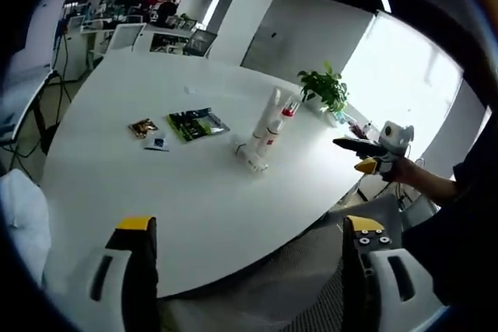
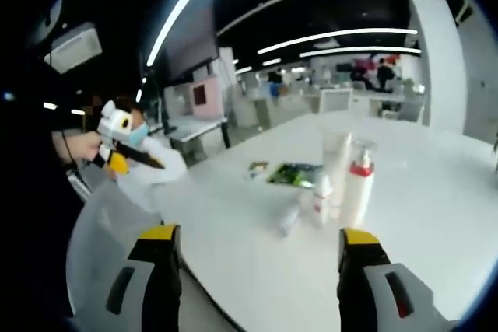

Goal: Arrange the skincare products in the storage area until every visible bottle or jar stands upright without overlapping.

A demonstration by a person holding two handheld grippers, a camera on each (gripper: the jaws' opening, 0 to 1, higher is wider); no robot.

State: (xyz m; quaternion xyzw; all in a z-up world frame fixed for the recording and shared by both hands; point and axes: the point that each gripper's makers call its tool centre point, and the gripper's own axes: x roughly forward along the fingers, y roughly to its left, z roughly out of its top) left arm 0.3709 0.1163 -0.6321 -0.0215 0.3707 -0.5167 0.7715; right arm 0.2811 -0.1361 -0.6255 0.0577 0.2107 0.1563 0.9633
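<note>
Skincare bottles, white plastic, cluster [image 1: 266, 131] [image 2: 342, 180] mid-table toward the far edge; one small white bottle [image 1: 250, 158] [image 2: 289, 219] lies flat, long axis toward us. Our left gripper [image 1: 249, 270] and right gripper [image 2: 257, 274] both gape wide, empty, off the round white table [image 1: 117, 176]. We judge the right nearer.

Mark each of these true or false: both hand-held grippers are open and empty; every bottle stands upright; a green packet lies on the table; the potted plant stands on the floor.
1. Both hand-held grippers, the left hand-held gripper and the right hand-held gripper, are open and empty. True.
2. Every bottle stands upright. False: one small bottle lies on its side beside the standing bottles.
3. A green packet lies on the table. True.
4. The potted plant stands on the floor. False: it stands on the table.
</note>
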